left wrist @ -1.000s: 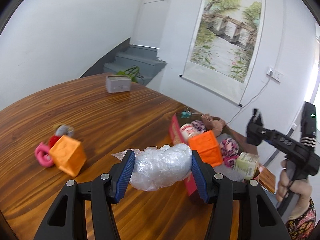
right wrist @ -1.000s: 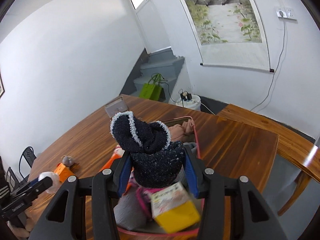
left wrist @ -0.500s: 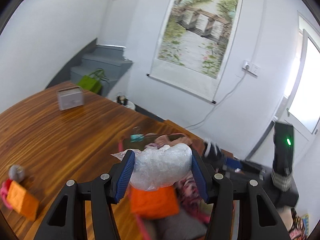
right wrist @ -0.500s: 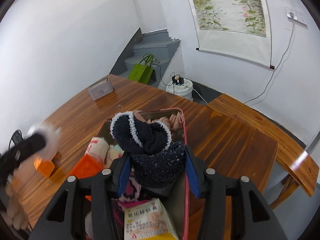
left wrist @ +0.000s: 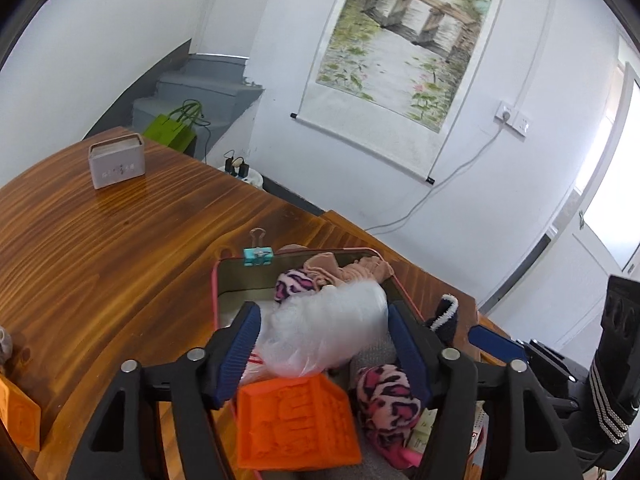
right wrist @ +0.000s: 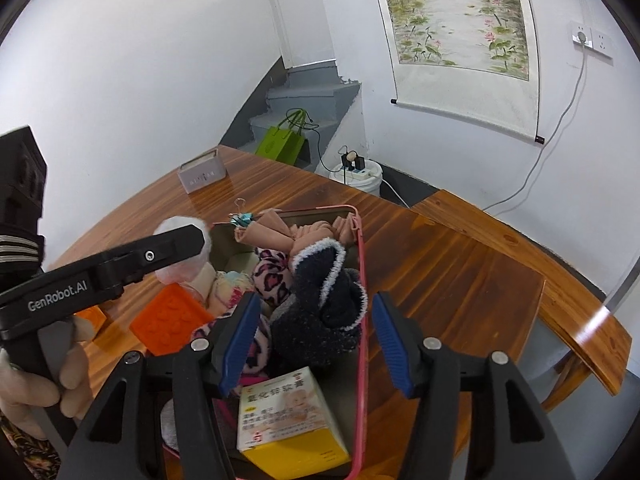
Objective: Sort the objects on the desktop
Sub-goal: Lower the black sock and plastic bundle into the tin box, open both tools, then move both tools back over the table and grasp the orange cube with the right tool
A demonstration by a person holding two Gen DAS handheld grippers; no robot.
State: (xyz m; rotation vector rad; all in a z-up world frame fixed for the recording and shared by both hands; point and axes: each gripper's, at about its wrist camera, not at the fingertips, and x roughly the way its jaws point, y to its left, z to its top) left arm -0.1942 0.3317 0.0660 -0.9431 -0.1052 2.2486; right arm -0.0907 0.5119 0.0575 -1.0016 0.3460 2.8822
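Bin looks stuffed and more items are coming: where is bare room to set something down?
Bare wood lies between the grey box and the pink-rimmed bin, and on the table to its right. Inside, only the corner under the binder clip shows bare.

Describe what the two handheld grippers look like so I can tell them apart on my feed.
Both look identical: black plastic frames with silver pivot screws and ribbed blue pads. The left gripper carries white "GenRobot.AI" lettering on its side and a grey-striped black handle. A floral patterned sleeve shows at the hand holding it.
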